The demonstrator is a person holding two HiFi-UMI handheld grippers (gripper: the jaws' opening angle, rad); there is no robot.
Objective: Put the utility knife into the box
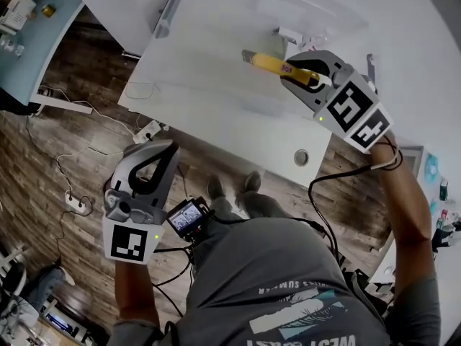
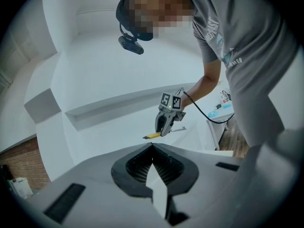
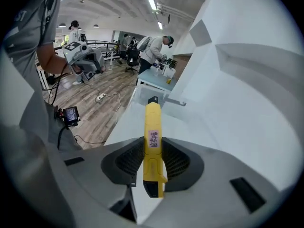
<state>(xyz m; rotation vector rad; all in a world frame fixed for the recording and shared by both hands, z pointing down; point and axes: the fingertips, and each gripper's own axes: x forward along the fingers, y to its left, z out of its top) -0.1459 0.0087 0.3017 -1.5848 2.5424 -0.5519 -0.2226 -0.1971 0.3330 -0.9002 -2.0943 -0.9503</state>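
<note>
The yellow utility knife [image 1: 268,63] hangs above the white table [image 1: 216,99], its tip pointing to the picture's left. My right gripper [image 1: 292,71] is shut on the knife's rear half. In the right gripper view the knife [image 3: 152,141] sticks out forward between the black pads. A clear, see-through box [image 1: 310,9] stands on the table just beyond the knife. My left gripper [image 1: 164,148] is off the table, over the wooden floor, shut with nothing in it. The left gripper view shows its tips [image 2: 152,148] meeting, and the knife [image 2: 152,135] far ahead.
A grey metal part [image 1: 169,13] lies at the table's far left, another [image 1: 371,67] by my right gripper. A round cable hole [image 1: 301,157] sits near the front edge. A power strip [image 1: 148,130] and cables lie on the floor. People stand at desks [image 3: 154,49].
</note>
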